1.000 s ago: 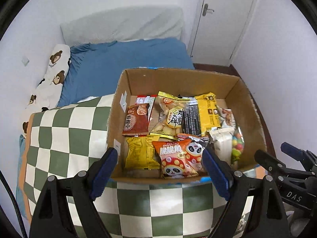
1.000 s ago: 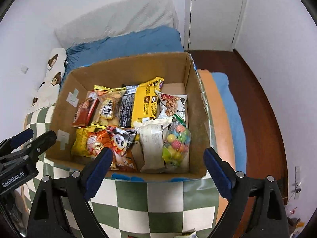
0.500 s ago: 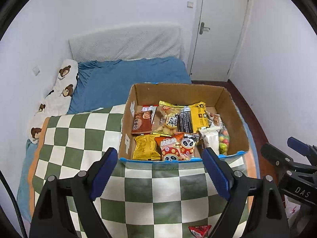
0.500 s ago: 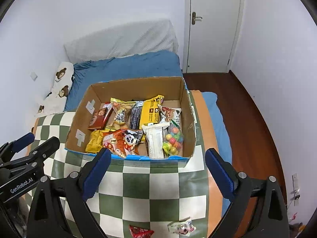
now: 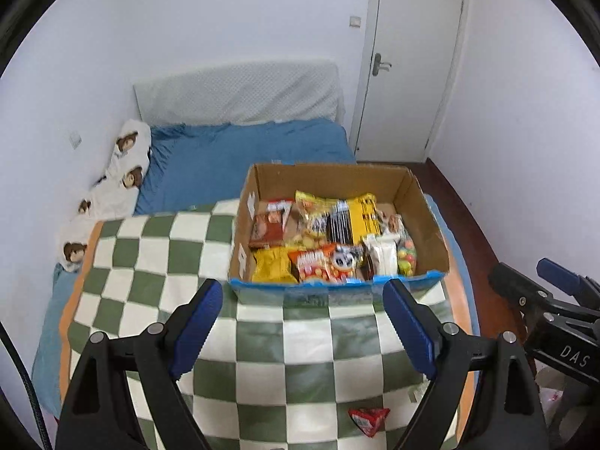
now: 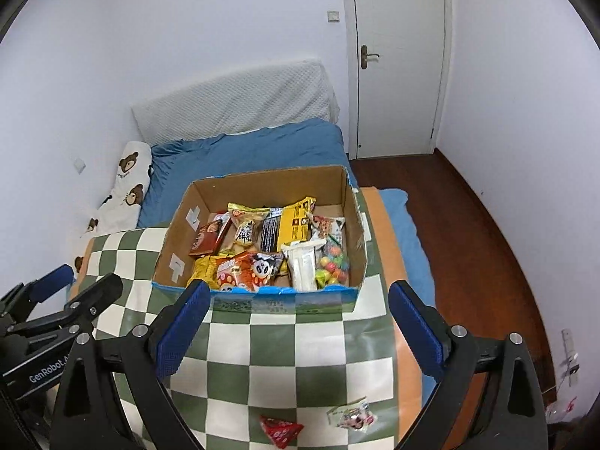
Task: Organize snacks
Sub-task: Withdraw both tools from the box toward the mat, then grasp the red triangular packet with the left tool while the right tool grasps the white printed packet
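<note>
Snacks are seen packed in an open cardboard box point(image 6: 258, 187) set on a green-and-white checkered cloth point(image 6: 277, 352) spread over a bed with a blue sheet point(image 6: 243, 150). Among them, a panda-print orange packet point(image 6: 247, 270), a yellow-and-black packet point(image 6: 288, 225) and a bag of coloured candy balls point(image 6: 332, 262) can be made out. Two more are left outside the box on the cloth: a red triangular packet point(image 6: 281, 429) and a small clear wrapped sweet point(image 6: 350, 418). The left gripper point(image 5: 303, 326) and the right gripper point(image 6: 296, 328) are both held spread wide above the cloth, with nothing between their blue pads.
</note>
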{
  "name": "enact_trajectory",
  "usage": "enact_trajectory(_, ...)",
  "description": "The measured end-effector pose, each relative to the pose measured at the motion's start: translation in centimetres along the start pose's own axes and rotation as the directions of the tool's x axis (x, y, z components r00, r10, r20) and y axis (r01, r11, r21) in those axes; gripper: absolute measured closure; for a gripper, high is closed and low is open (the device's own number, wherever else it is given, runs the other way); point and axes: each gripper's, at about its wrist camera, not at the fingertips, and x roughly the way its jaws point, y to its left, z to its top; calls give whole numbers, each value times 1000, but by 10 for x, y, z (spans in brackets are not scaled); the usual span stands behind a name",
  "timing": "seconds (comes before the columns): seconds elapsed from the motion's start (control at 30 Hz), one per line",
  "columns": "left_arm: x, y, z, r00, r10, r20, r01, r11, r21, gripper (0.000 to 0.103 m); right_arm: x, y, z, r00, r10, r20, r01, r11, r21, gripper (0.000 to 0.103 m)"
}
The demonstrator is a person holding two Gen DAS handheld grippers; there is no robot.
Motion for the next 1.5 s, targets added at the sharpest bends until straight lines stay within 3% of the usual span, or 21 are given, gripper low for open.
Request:
enact_trajectory(0.17, 30, -3, -36, 989, -19, -146, 16, 1000, -22, 16, 12, -24, -27, 996, 36, -82, -30, 997, 72, 5)
enact_trajectory(0.23, 49, -6, -56, 973, -29, -229, 22, 999, -30, 16, 24, -37, -45, 990, 43, -135, -28, 994, 110, 5)
enact_trajectory(0.27, 63, -8, -71, 957, -47, -286, 37, 999, -40, 16, 31, -45, -55, 985, 46, -167, -23, 991, 133, 5)
enact_trajectory(0.33, 86, -13, -93, 921, -68, -384, 51, 997, -54, 16, 46, -62, -76, 972, 48, -230, -8, 985, 173, 5)
enact_trajectory(0.37, 104, -18, -110, 887, -95, -453, 73, 995, -66, 16, 53, -69, -85, 965, 53, -258, -3, 981, 192, 5)
enact_trajectory(0.4, 114, -21, -121, 864, -114, -491, 87, 993, -78, 16, 63, -81, -99, 953, 64, -295, 5, 974, 226, 5)
enact_trajectory(0.5, 152, -39, -158, 751, -216, -624, 160, 976, -146, 16, 82, -106, -130, 929, 76, -363, 34, 958, 286, 5)
enact_trajectory(0.57, 167, -50, -172, 710, -249, -659, 186, 969, -165, 16, 95, -120, -147, 915, 84, -394, 52, 945, 322, 5)
enact_trajectory(0.67, 191, -66, -189, 673, -257, -693, 192, 966, -171, 17, 114, -133, -167, 896, 110, -429, 56, 932, 358, 5)
enact_trajectory(0.77, 210, -79, -202, 666, -200, -718, 170, 979, -115, 53, 136, -138, -184, 875, 133, -465, 58, 926, 374, 5)
enact_trajectory(0.83, 212, -82, -206, 673, -191, -715, 172, 980, -100, 53, 153, -136, -195, 862, 138, -487, 61, 927, 370, 5)
enact_trajectory(0.93, 203, -81, -204, 702, -154, -695, 165, 985, -51, 55, 176, -131, -207, 840, 139, -525, 67, 932, 355, 5)
enact_trajectory(1.07, 196, -57, -193, 743, -107, -661, 107, 993, -41, 55, 204, -121, -223, 815, 134, -564, 77, 939, 335, 26)
enact_trajectory(1.2, 193, -30, -188, 763, -94, -640, 56, 995, -80, 55, 208, -98, -227, 834, 76, -546, 72, 967, 244, 36)
enact_trajectory(1.27, 196, -22, -193, 755, -119, -644, 56, 992, -117, 54, 206, -83, -228, 834, 98, -542, 31, 974, 223, 38)
enact_trajectory(1.37, 203, -17, -203, 730, -159, -665, 50, 982, -180, 51, 207, -58, -233, 829, 101, -550, -9, 986, 167, 38)
enact_trajectory(1.5, 206, -20, -207, 725, -169, -667, 44, 979, -200, 51, 214, -43, -240, 823, 76, -563, 0, 991, 133, 31)
